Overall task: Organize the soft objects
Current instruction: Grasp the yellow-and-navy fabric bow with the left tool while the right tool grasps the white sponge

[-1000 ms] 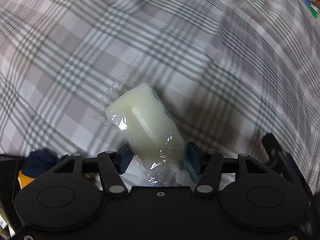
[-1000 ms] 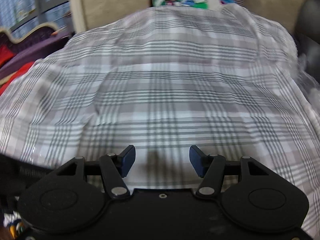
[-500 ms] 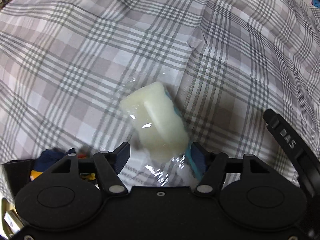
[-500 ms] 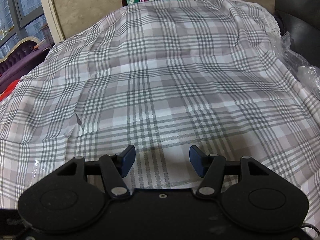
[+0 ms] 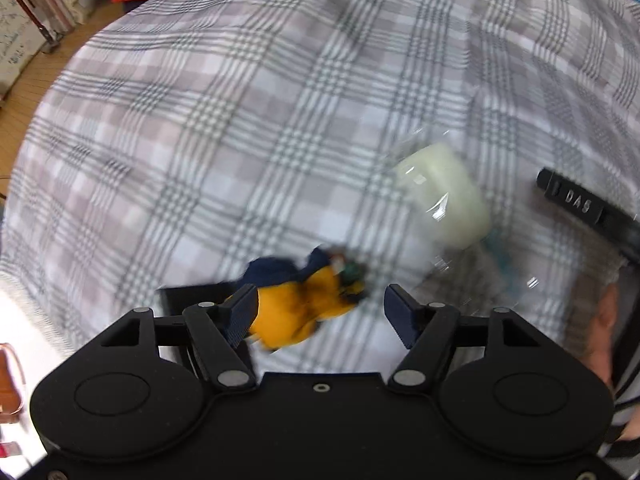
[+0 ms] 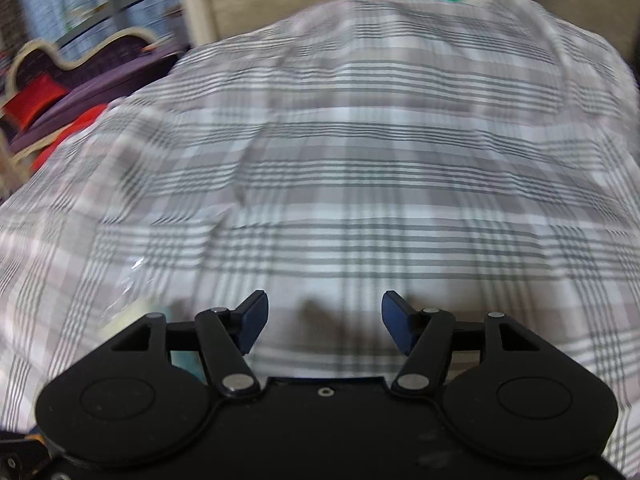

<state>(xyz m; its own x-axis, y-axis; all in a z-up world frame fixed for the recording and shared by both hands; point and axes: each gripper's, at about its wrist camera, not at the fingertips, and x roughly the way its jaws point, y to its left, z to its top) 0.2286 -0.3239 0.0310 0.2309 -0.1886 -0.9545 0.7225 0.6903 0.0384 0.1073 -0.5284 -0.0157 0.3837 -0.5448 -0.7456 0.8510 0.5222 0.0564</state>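
Left gripper (image 5: 320,312): fingers now spread wide, holding nothing; a second ago closed around wrapped pale block, since released. Yellow-and-navy soft toy (image 5: 304,304) now sits just ahead of finger gap, blurred, on plaid cloth (image 5: 200,140). Judgement: block placed, toy likely next pick. Pale block (image 5: 444,196) lies further right on cloth, in crinkly clear wrap, milky, squat, soft-looking. Right gripper (image 6: 323,320): fingers wide apart, empty, over bare cloth as before.
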